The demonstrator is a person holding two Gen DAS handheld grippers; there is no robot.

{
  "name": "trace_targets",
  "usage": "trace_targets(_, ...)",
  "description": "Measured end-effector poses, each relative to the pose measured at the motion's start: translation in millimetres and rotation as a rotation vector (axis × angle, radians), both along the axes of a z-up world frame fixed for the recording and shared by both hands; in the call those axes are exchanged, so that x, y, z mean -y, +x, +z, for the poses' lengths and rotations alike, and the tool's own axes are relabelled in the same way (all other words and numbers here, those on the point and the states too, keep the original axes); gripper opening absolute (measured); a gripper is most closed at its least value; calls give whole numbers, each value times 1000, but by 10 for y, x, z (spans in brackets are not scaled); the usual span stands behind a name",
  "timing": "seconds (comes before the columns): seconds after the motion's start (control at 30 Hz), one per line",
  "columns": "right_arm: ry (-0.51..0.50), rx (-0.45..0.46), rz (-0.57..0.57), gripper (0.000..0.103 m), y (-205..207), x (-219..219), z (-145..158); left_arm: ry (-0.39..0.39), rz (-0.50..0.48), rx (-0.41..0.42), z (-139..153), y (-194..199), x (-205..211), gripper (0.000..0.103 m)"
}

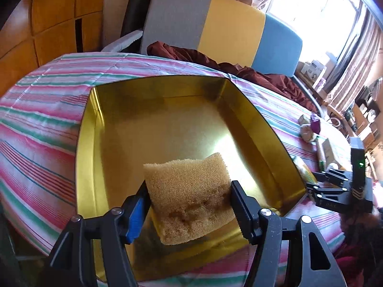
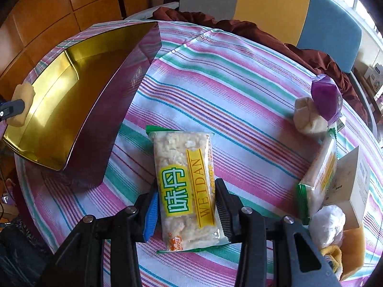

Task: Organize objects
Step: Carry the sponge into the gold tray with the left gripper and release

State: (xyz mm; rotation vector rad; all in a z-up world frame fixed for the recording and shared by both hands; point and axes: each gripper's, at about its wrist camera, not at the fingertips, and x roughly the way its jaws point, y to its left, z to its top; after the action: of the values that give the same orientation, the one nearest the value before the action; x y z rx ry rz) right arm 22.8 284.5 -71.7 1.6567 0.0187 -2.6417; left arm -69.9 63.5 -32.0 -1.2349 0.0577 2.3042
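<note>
My left gripper [image 1: 189, 196] is shut on a tan sponge [image 1: 189, 191] and holds it over the near part of an open gold tin box [image 1: 88, 143]. The tin also shows at the left of the right wrist view [image 2: 100, 129], with the sponge [image 2: 22, 98] at its far edge. My right gripper [image 2: 186, 203] has its jaws around a clear snack packet [image 2: 186, 186] with a yellow-green label, lying on the striped tablecloth [image 2: 239, 95]. The jaws touch the packet's sides. The right gripper also shows in the left wrist view [image 1: 335, 186].
At the right lie a purple packet [image 2: 325, 98], a pale round bun-like item [image 2: 306, 114], a second snack packet [image 2: 320, 174], a cardboard box [image 2: 354, 186] and a white crumpled bag [image 2: 328, 224]. Dark red cloth [image 2: 239, 28] and a grey-yellow-blue chair back [image 2: 270, 0] stand behind.
</note>
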Motion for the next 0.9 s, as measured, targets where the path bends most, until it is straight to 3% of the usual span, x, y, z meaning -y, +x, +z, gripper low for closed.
trace_targets(0.17,11,-6,4,43,113,17,35,-74,53,-23,-44,-409,-6,66)
trace_targets(0.43,24,-14,13,43,107,51,31,-175,114,10,-240,-1120,-76,69)
trace_targets(0.57,30,-18,18,43,94,61,33,-212,138,-26,-274,-1332,-71,71)
trace_targets(0.77,33,-22,19,43,78,68,35,-239,141,-25,-311,-1529,-74,92)
trace_targets(0.9,37,-24,20,43,68,80,36,-228,143,-85,-171,-1317,-85,102)
